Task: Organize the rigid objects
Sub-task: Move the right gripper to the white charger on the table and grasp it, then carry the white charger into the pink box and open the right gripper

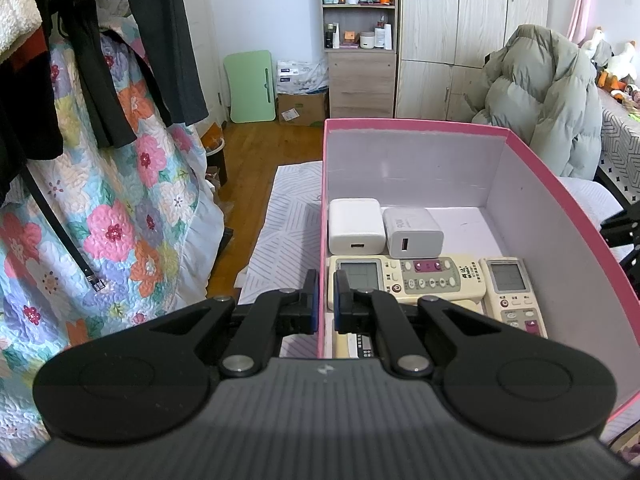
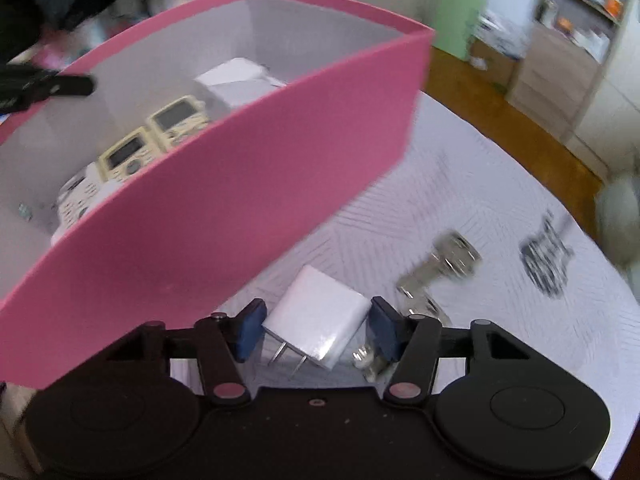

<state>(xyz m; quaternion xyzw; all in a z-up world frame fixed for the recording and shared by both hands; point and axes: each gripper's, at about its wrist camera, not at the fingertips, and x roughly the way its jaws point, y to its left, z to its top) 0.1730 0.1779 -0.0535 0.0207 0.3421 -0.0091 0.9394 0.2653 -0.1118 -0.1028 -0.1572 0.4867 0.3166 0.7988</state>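
Left gripper: the left gripper (image 1: 326,300) has its 2 fingers pinched on the left wall of the pink box (image 1: 400,126), one blue pad outside the wall and one inside, near the front corner.
Right gripper: the right gripper (image 2: 316,330) is spread wide, its blue pads (image 2: 250,330) on both sides of a white plug adapter (image 2: 320,320) without pressing it; a small gap shows on each side.
White plug adapter: it lies on the pale patterned cloth (image 2: 460,152) just beside the outer wall of the box, its 2 metal prongs pointing toward the camera.
Box contents, back: 2 white chargers (image 1: 354,226) stand side by side against the left wall, their ports facing forward; the second one (image 1: 412,232) touches the first.
Box contents, front: a beige remote (image 1: 420,280) lies crosswise in front of the chargers, and another remote (image 1: 514,292) lies lengthwise to its right. At least 1 more remote lies under the gripper's links, partly hidden.
Keys: metal keys (image 2: 444,264) lie on the cloth to the right of the adapter; the picture is blurred there, so they are perhaps a small bunch.
Dark object: a blurred dark patterned thing (image 2: 546,256) lies further right on the cloth; I cannot tell what it is.
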